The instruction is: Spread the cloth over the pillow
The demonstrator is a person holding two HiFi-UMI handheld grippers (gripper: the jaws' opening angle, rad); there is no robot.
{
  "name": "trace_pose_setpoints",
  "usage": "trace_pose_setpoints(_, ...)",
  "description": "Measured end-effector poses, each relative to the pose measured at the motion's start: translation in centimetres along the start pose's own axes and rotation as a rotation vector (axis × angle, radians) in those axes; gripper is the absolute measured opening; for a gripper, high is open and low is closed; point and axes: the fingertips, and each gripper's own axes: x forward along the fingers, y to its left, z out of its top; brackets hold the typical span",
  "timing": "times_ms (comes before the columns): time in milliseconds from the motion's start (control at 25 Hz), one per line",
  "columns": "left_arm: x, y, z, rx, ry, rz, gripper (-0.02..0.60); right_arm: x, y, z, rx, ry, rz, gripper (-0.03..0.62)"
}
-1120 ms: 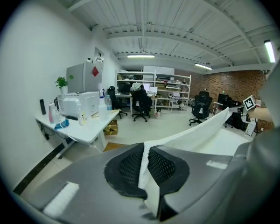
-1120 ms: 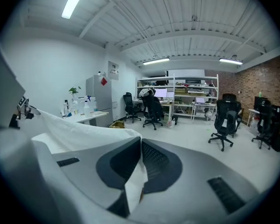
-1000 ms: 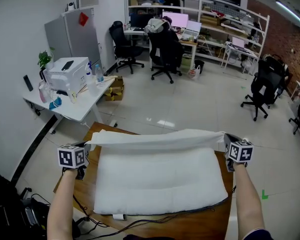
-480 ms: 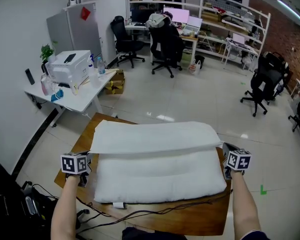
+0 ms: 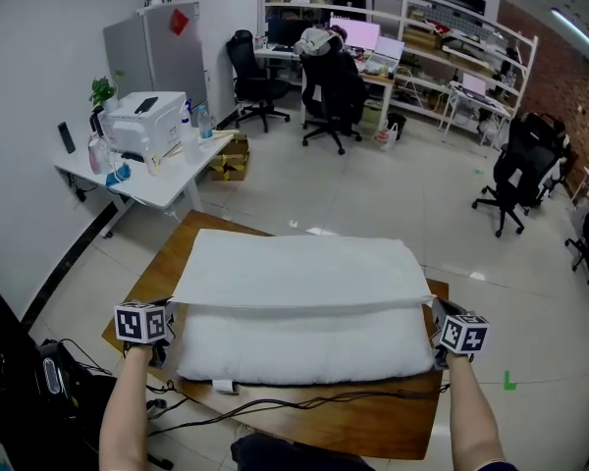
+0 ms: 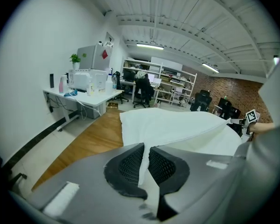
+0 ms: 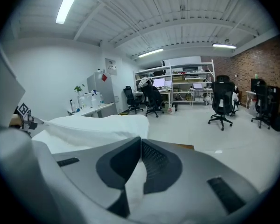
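A white cloth (image 5: 299,268) lies over the far part of a white pillow (image 5: 304,341) on a wooden table (image 5: 373,425). My left gripper (image 5: 163,312) is shut on the cloth's near left corner, at the pillow's left side. My right gripper (image 5: 438,320) is shut on the near right corner, at the pillow's right side. In the left gripper view the cloth (image 6: 168,125) runs out from between the pads (image 6: 130,164). In the right gripper view the cloth (image 7: 98,125) is pinched between the pads (image 7: 151,164). The pillow's near strip is uncovered.
Black cables (image 5: 304,405) trail across the table's near edge. A white side table (image 5: 147,170) with a printer (image 5: 145,121) stands to the left. Office chairs (image 5: 329,96) and shelving (image 5: 442,47) fill the back of the room.
Both grippers have pulled the cloth down from a raised, stretched position and towards me. It now lies over the pillow's far part, its near edge lower on the pillow.
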Motion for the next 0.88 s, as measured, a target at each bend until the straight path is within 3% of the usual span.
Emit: trace_pose_setpoints(880,-6.0,-1.7,-7.7,0.000,0.029,-0.056,0.005,-8.3,0.5,-6.6,0.079,0.000,-0.058,0.017)
